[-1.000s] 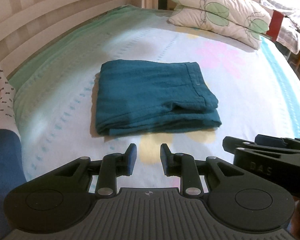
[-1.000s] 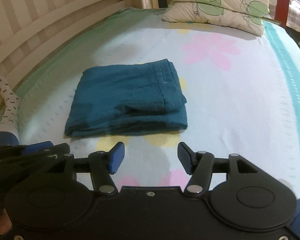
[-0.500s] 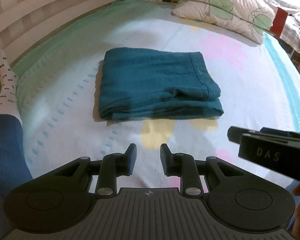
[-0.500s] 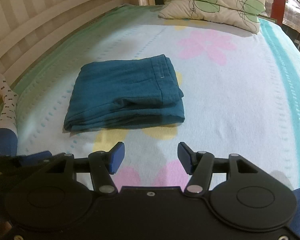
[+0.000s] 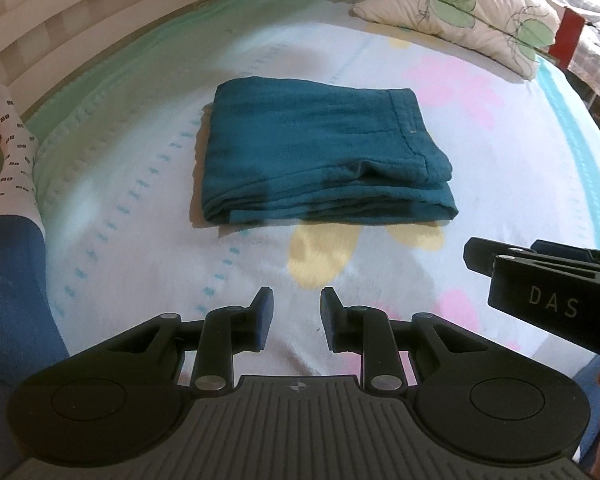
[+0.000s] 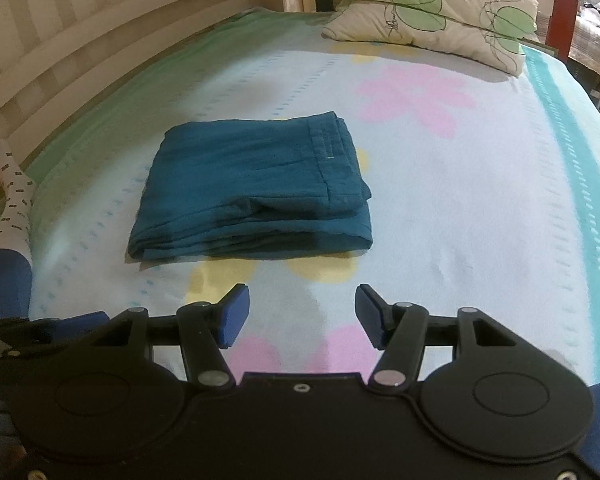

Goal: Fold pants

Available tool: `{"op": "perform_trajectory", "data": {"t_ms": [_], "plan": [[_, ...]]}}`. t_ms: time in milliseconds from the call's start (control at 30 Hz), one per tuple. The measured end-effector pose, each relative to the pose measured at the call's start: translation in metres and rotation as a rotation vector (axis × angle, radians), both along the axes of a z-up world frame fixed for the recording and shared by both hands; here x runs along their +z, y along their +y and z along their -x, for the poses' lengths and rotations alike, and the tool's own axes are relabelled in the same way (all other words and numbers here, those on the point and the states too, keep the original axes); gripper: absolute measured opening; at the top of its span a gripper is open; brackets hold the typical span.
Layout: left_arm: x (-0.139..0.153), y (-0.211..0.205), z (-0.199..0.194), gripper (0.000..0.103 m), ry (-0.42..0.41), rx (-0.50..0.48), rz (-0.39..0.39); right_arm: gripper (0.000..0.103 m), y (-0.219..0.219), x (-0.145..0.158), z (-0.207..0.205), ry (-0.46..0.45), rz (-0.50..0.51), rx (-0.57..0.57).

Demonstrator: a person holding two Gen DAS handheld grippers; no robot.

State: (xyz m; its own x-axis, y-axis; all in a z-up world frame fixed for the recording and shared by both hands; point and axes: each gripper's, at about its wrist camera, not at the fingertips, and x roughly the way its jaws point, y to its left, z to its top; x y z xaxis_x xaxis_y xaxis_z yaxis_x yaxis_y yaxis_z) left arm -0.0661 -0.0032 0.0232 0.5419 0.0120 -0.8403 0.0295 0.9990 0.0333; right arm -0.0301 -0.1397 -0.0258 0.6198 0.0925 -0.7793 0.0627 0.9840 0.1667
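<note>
The teal pants (image 5: 320, 160) (image 6: 252, 192) lie folded into a neat rectangle in the middle of the bed, waistband seam toward the right. My left gripper (image 5: 296, 312) hovers over the sheet on the near side of the pants, well short of them, open with a narrow gap and nothing between its fingers. My right gripper (image 6: 302, 312) hangs beside it, also on the near side of the pants, open wider and empty. The right gripper's fingers (image 5: 540, 260) reach into the left wrist view from the right.
The bed has a pale flowered sheet (image 6: 460, 220) with a wooden slatted rail (image 6: 100, 40) along the left. Two leaf-print pillows (image 6: 428, 12) are stacked at the far end. A person's leg in a dotted white sock (image 5: 12, 160) rests at the left edge.
Both views have drawn back and up a little, so the pants sit slightly farther from the fingertips. The pants have not moved and neither gripper's opening has altered.
</note>
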Motion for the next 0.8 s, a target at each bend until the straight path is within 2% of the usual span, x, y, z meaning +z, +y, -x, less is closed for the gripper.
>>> {"op": "perform_trajectory", "data": {"t_ms": [800], "plan": [[0.0011,-0.0025,0.0002,0.026,0.006,0.0,-0.023,0.063,0.0038,0.0014,-0.0008,-0.005,-0.015,0.021]]}}
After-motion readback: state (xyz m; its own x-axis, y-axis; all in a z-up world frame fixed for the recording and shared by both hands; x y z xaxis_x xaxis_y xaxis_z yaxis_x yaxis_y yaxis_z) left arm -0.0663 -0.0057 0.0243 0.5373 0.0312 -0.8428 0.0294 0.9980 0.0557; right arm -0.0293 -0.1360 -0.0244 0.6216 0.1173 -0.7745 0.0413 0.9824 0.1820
